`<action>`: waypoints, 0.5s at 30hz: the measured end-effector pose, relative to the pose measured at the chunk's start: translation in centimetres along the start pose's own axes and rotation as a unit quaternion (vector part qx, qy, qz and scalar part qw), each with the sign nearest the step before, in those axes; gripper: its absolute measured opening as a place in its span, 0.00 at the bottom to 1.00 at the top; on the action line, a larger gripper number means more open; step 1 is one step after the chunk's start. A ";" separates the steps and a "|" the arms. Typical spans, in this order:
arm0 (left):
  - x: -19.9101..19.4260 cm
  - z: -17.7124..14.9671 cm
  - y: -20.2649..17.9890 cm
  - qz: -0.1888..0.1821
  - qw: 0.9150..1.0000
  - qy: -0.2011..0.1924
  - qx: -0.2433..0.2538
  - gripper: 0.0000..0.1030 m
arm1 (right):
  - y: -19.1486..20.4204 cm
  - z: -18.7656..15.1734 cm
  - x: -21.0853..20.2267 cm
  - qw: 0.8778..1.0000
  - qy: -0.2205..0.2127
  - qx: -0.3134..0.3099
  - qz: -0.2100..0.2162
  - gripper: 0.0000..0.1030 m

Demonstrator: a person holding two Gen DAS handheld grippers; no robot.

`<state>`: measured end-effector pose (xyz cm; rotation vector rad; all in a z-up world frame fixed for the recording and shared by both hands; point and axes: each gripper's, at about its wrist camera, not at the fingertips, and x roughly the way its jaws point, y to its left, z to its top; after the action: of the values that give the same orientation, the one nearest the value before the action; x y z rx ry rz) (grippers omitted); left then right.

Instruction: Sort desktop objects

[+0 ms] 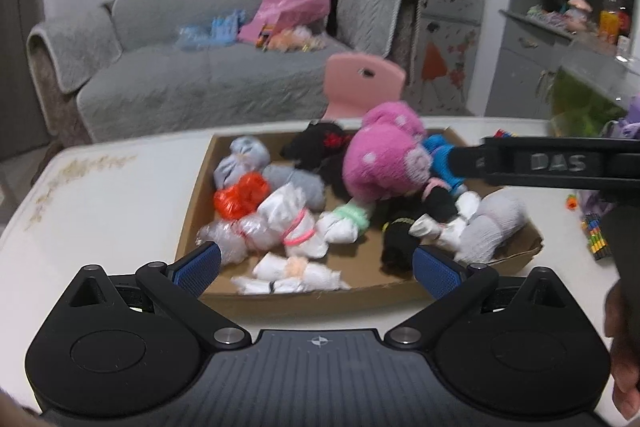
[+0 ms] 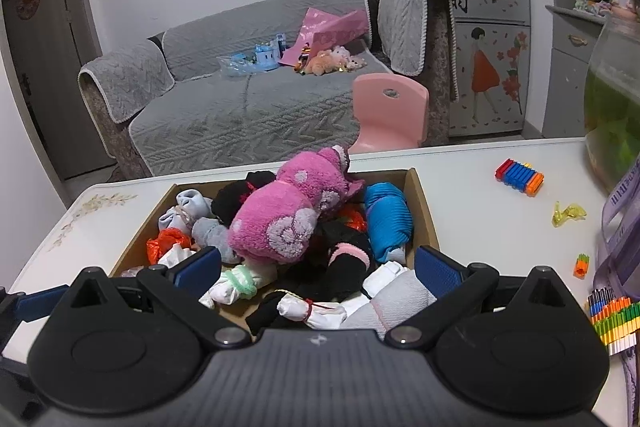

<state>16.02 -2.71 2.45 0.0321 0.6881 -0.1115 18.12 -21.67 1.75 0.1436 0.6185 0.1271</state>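
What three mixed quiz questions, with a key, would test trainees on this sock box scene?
1. True or false: the pink fuzzy bundle lies on top of the pile in the cardboard box.
2. Which colour is the rolled bundle beside it: A green, B blue, C yellow?
3. How do the jaws of the left gripper stand?

Key: 1 true; 2 B; 3 open, holding nothing.
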 end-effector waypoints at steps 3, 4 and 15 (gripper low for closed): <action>0.3 0.3 0.8 0.020 1.000 0.009 -0.017 1.00 | 0.2 0.1 -0.1 1.000 -0.003 -0.001 0.000 1.00; 0.3 0.4 1.1 0.021 0.999 0.010 -0.023 1.00 | 0.3 0.1 -0.1 1.000 -0.003 -0.002 -0.001 1.00; -0.3 0.7 2.1 0.033 0.999 0.010 -0.039 1.00 | 0.9 0.0 -0.2 1.000 -0.002 -0.006 0.001 1.00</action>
<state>16.44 -0.68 3.12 -0.0191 0.7100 -0.0217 17.89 -20.87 2.01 0.1336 0.6134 0.1331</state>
